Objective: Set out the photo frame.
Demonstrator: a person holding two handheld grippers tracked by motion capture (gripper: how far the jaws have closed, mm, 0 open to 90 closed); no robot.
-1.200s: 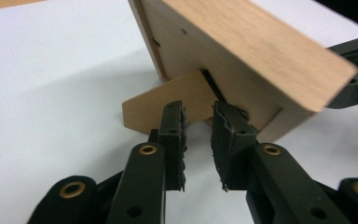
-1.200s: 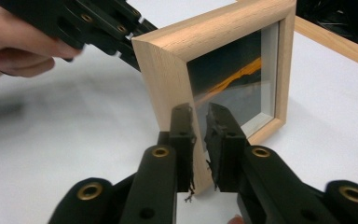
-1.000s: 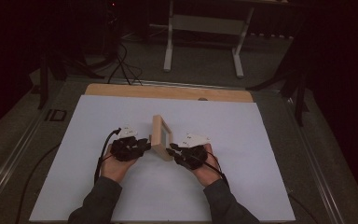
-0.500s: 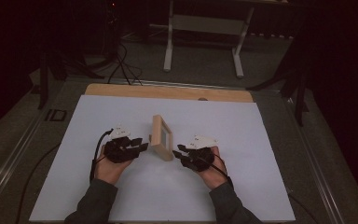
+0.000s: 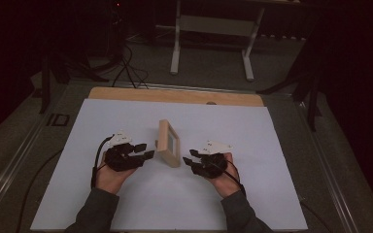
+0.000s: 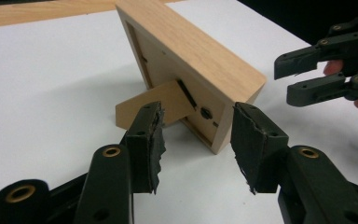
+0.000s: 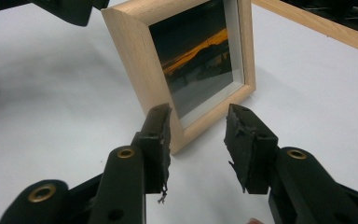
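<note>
Both grippers [image 5: 144, 150] [image 5: 189, 162] open, flanking upright picture frame [image 5: 167, 142].

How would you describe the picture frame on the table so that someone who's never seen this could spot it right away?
On the white sheet covering the table, look near the middle, between the two hand-held grippers. There a small light wooden picture frame stands upright on a fold-out back stand. It holds a dark sunset photo behind glass.

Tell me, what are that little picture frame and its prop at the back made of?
The picture frame looks like pale, unvarnished wood: light grain lines run along its matt sides. Its front seems to be glass or clear plastic, since it shines. The back stand looks like thin brown fibreboard or card: flat, even, no grain.
</note>
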